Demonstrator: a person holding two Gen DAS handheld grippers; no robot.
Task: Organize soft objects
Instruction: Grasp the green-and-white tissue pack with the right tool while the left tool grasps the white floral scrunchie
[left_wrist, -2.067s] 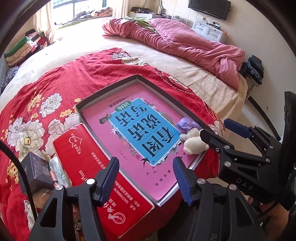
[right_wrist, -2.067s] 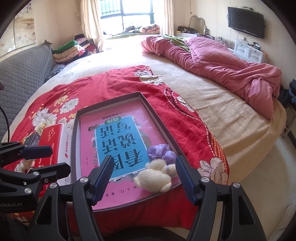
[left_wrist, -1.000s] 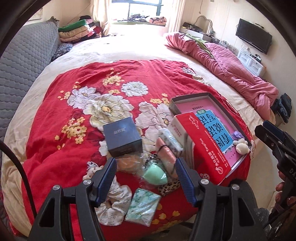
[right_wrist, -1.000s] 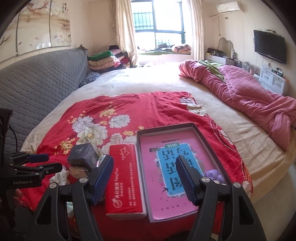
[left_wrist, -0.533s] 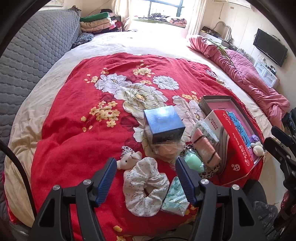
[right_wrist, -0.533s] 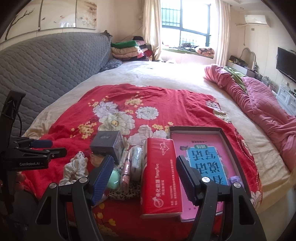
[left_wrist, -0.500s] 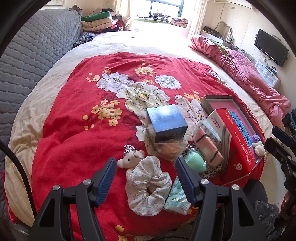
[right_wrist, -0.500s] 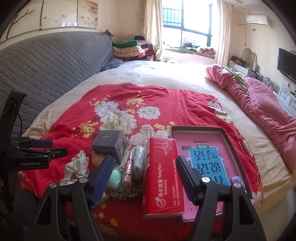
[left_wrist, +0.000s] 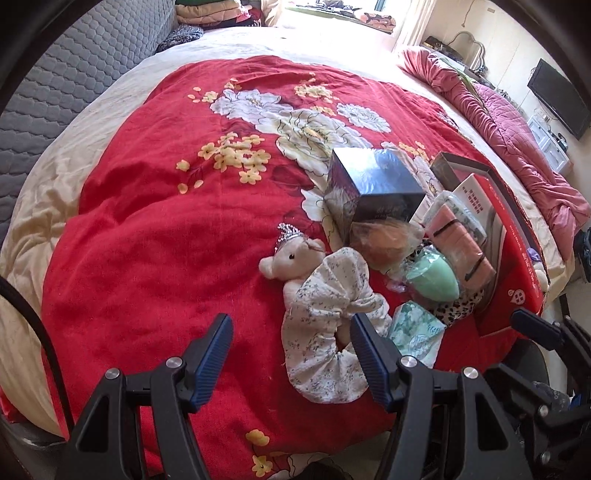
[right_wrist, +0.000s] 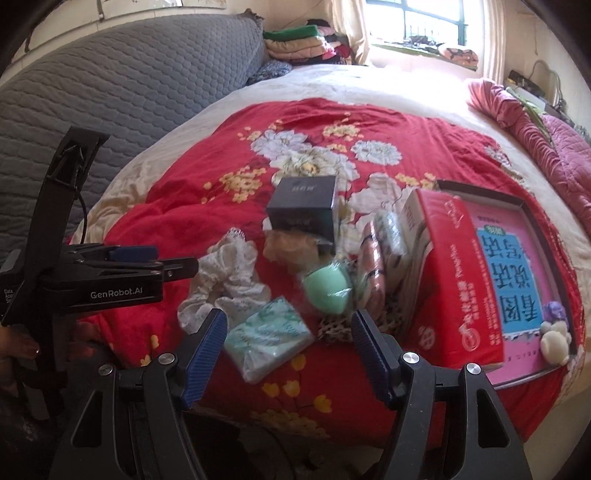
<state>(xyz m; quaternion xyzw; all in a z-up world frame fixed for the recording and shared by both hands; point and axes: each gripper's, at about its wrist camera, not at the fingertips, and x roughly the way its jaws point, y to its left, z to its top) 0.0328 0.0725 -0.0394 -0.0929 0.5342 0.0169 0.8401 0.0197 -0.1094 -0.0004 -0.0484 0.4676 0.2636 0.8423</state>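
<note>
Both my grippers, left (left_wrist: 291, 350) and right (right_wrist: 288, 343), gape empty above the floral scrunchie (left_wrist: 325, 325) and tissue pack (right_wrist: 267, 338) near the red quilt's (left_wrist: 166, 221) front edge.

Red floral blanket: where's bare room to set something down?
Free: the red floral blanket left of the plush bear and beyond the dark box. Crowded: between the scrunchie and the red tissue pack.
</note>
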